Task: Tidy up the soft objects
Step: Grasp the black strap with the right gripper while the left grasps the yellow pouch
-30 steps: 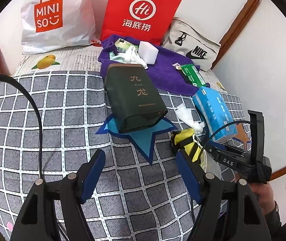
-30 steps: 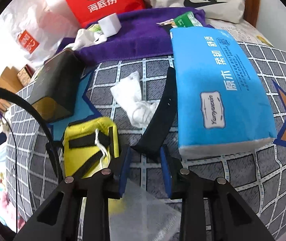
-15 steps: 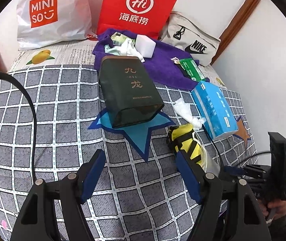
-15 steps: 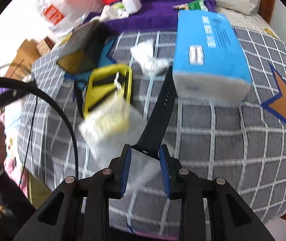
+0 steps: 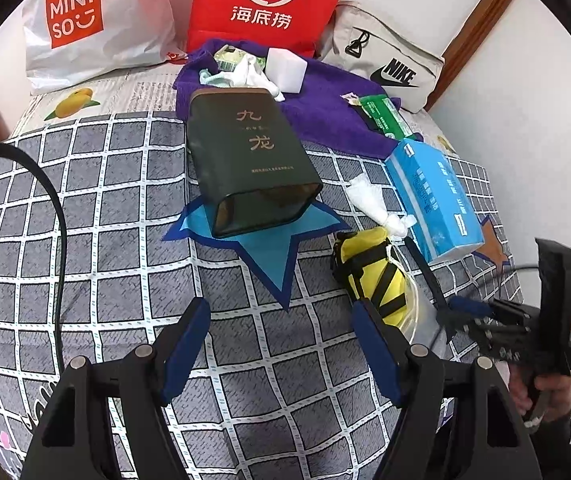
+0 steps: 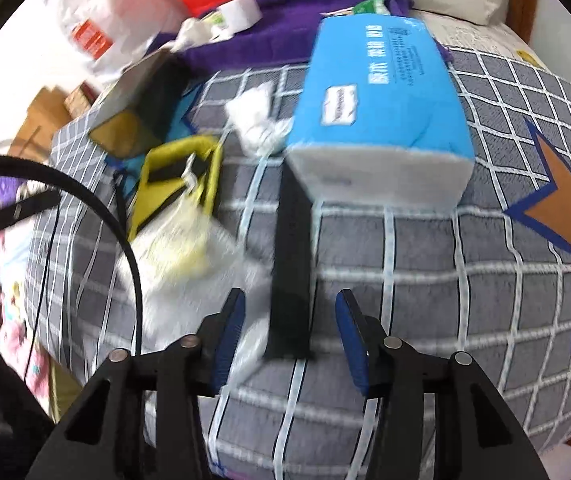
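While our right claw (image 6: 289, 336) is opening, the black strap (image 6: 291, 264) sits between its pads w/ a gap showing on both sides, so it's loose on the bed (image 6: 485, 280), not gripped. Strap runs from the claw up toward the blue tissue pack (image 6: 381, 96), far end tucked just under the pack's near edge. Right view is blurred, so we can't tell if the pads brush the strap at all.

Our left claw (image 5: 281, 344) hangs apart, nothing between the pads, over bare quilt. Ahead of it: dark box (image 5: 249, 160) lying on its side, mouth toward us, on the blue star patch. Yellow pouch (image 5: 369, 268) lies right of that, part-covered by a clear bag (image 5: 413, 308). White wad (image 5: 377, 208) sits between pouch and tissue pack. Purple towel (image 5: 325, 116) w/ small bits on it is further back.

Risks from here, as we judge it:
- Strap is close to the bed's edge; a nudge from the right claw while backing off could slide it over.
- Strap end is pinned by the tissue pack, so any re-grab and pull may drag or tip the pack.
- Clear bag is slick and floppy; a pinch there could lift the bag only and leave the pouch.
- Left claw's cable (image 5: 57, 216) crosses the quilt and could snag light stuff like the wad.
- Both claws are near each other by the pouch, so reaching for it at once invites a clash.
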The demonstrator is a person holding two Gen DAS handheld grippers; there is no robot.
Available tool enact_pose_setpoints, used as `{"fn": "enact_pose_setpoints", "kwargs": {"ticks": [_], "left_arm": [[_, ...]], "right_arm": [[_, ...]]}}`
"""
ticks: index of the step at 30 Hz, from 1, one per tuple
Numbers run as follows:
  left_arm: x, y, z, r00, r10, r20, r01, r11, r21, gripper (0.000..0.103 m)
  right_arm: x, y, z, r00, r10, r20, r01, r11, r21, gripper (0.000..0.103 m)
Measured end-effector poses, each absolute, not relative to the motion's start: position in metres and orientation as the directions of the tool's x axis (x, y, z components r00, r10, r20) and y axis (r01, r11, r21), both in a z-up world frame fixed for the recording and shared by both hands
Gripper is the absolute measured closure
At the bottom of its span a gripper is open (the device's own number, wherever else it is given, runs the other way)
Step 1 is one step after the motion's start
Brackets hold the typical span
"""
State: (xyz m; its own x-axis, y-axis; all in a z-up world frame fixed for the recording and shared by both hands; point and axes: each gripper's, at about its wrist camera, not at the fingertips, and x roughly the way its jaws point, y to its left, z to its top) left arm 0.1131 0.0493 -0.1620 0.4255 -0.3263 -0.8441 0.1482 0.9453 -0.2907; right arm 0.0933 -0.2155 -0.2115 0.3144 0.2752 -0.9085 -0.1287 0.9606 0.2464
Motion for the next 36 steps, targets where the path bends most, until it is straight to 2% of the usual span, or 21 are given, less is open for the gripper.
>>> {"fn": "enact_pose_setpoints", "kwargs": {"ticks": [2,5,7,9,14,20,25,26,27,30,32,36], "left_arm": [[0.113,0.048,-0.162,0.422,-0.322,-0.848,0.147,0.947,-0.287,0.031],[0.114,0.046,-0.163,0.415,-0.312,-0.855,0.146,0.95,-0.276,0.031],[0.117,0.043,-0.164,0.409,-0.311,-0.858,0.145,0.95,-0.276,0.032],[0.118,0.038,-0.165,0.401,-0.311,-0.862,0.147,0.95,-0.275,0.032],[0.115,0.023,-0.164,0.386,-0.31,-0.869,0.187,0.948,-0.256,0.031],[0.119,-0.002,-0.173,0.333,-0.383,-0.861,0.224,0.92,-0.323,0.031],[0.136,-0.018,-0.189,0.316,-0.397,-0.862,0.197,0.916,-0.349,0.033],[0.138,-0.022,-0.191,0.319,-0.394,-0.862,0.199,0.917,-0.345,0.039],[0.141,-0.024,-0.194,0.321,-0.394,-0.862,0.201,0.917,-0.344,0.052],[0.149,-0.029,-0.206,0.289,-0.421,-0.86,0.202,0.905,-0.376,0.082],[0.152,-0.029,-0.212,0.284,-0.427,-0.858,0.196,0.902,-0.384,0.091],[0.15,-0.019,-0.201,0.325,-0.447,-0.834,0.201,0.894,-0.401,0.094]], "right_arm": [[0.103,-0.213,-0.216,0.322,0.27,-0.907,-0.129,0.962,0.241,0.059],[0.106,-0.197,-0.216,0.357,0.18,-0.917,-0.187,0.975,0.119,0.071],[0.104,-0.188,-0.217,0.385,0.121,-0.915,-0.23,0.973,0.032,0.082],[0.103,-0.187,-0.216,0.393,0.118,-0.912,-0.249,0.968,0.018,0.082],[0.093,-0.206,-0.204,0.379,0.202,-0.903,-0.222,0.967,0.123,0.083],[0.071,-0.219,-0.182,0.404,0.237,-0.883,-0.226,0.962,0.154,0.083],[0.063,-0.225,-0.168,0.44,0.243,-0.865,-0.225,0.962,0.155,0.083],[0.062,-0.226,-0.167,0.441,0.244,-0.864,-0.227,0.961,0.155,0.083],[0.061,-0.228,-0.165,0.441,0.244,-0.864,-0.228,0.961,0.155,0.083],[0.062,-0.233,-0.161,0.447,0.249,-0.859,-0.222,0.961,0.163,0.083],[0.063,-0.236,-0.159,0.452,0.252,-0.856,-0.216,0.962,0.169,0.083],[0.065,-0.24,-0.151,0.467,0.257,-0.846,-0.21,0.962,0.176,0.083]]}}
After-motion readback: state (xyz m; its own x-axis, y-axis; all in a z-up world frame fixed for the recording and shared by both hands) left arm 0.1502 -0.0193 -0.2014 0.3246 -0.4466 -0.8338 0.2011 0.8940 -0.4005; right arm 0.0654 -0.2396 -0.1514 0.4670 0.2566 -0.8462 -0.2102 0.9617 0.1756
